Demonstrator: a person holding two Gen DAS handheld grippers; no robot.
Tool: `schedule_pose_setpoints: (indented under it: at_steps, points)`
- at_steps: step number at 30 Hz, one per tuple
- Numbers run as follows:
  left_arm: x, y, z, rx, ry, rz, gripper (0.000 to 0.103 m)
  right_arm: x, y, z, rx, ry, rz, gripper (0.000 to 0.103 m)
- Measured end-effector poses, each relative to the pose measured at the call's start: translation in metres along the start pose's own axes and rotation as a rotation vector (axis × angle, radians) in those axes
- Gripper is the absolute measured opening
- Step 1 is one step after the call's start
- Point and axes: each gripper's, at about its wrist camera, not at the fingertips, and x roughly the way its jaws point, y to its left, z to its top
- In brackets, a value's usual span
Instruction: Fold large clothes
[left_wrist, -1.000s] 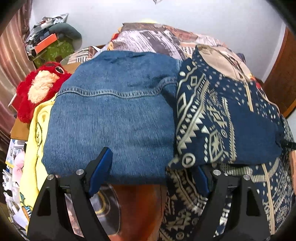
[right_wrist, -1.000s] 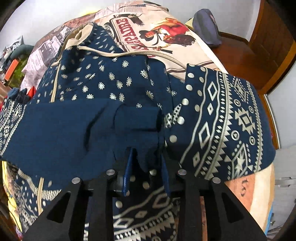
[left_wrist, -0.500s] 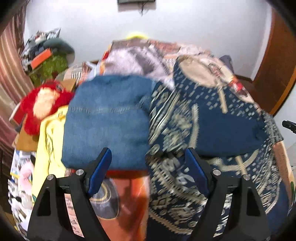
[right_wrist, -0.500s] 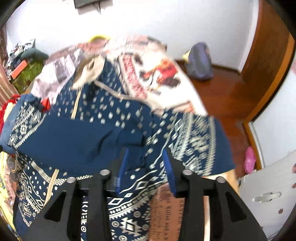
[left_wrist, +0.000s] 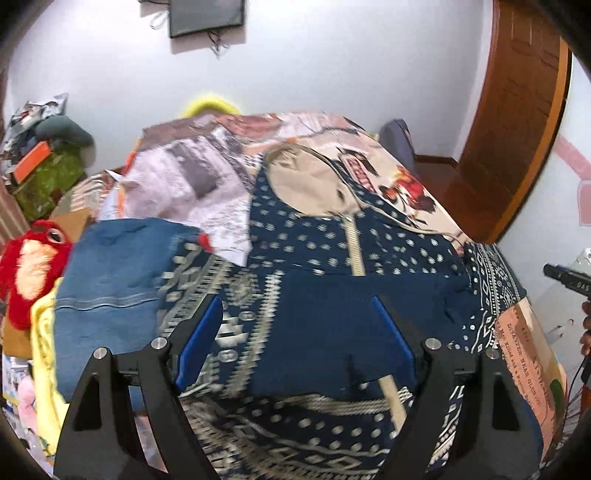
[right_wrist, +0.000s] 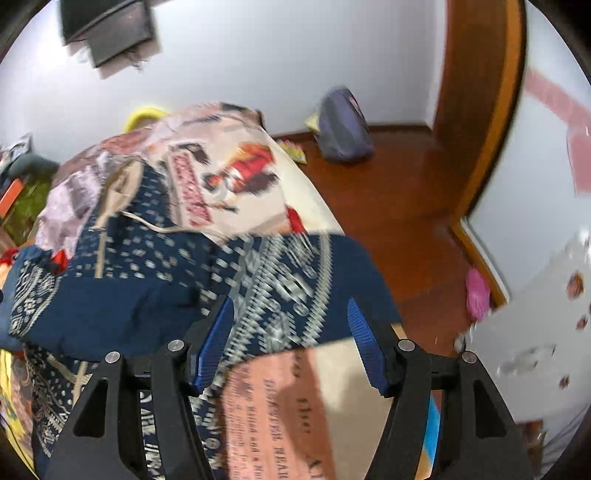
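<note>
A navy hooded garment with a cream pattern (left_wrist: 332, 266) lies spread on the bed, one sleeve folded across its middle. It also shows in the right wrist view (right_wrist: 155, 273), with its other patterned sleeve (right_wrist: 295, 284) lying out to the right. My left gripper (left_wrist: 295, 332) is open and empty, raised above the garment's lower half. My right gripper (right_wrist: 290, 339) is open and empty, raised above the right sleeve near the bed's edge.
Folded blue jeans (left_wrist: 110, 280) lie left of the garment, with a yellow cloth (left_wrist: 40, 332) and a red plush toy (left_wrist: 29, 266) beyond. The printed bedsheet (right_wrist: 229, 177) covers the bed. A wooden floor (right_wrist: 406, 206), a grey bag (right_wrist: 343, 129) and a door (left_wrist: 513, 118) are to the right.
My right gripper has let go of the navy sleeve and opened wide. Both grippers have pulled up and back from the bed, so more of the room shows.
</note>
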Motion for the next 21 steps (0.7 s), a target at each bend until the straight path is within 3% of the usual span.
schedule_pose_setpoints:
  at_steps: [8, 18, 21]
  points:
    - [0.052, -0.025, -0.005, -0.033, 0.107, -0.102, 0.081, 0.071, -0.058, -0.016, 0.236, 0.165, -0.008, 0.060]
    - [0.093, -0.033, -0.019, 0.010, 0.175, -0.049, 0.081, 0.113, -0.086, -0.013, 0.493, 0.145, 0.072, 0.060]
    - [0.099, -0.031, -0.024, 0.011, 0.191, -0.046, 0.081, 0.116, -0.084, -0.008, 0.495, 0.130, 0.050, 0.049]
